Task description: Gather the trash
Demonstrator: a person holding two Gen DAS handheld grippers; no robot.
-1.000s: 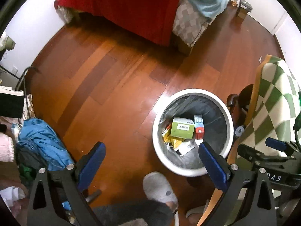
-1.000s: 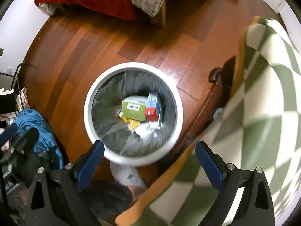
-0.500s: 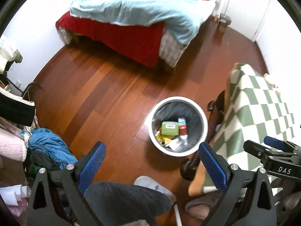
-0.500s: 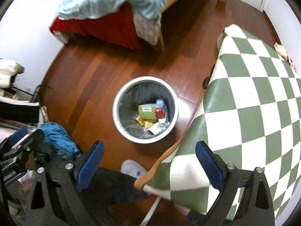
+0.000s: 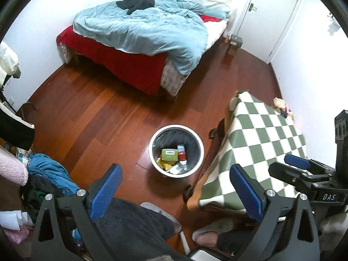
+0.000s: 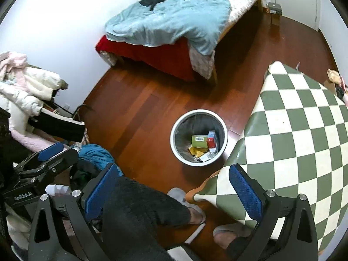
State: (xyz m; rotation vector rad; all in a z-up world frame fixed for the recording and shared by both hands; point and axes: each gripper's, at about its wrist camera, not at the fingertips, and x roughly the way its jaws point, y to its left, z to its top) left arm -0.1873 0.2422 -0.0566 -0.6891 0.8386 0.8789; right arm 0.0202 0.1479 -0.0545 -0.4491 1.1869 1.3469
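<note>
Both grippers stand wide open with nothing between their blue pads: the left gripper (image 5: 174, 187) and the right gripper (image 6: 171, 187) hang high above the floor, and the trash bin (image 5: 176, 154) sits well below and ahead of both. The bin, a round white pail lined with a dark bag, stands just beside the near corner of the checkered tabletop (image 5: 261, 137) and already holds a green box (image 5: 169, 154) and other packets. From the bin, the only loose scrap I can make out is a crumpled wrapper (image 6: 333, 75) on the far edge of the tabletop, well apart from both grippers. Judging by the views, it lies on the right gripper's side, so that hand seems nearer; its long axis cannot be told
</note>
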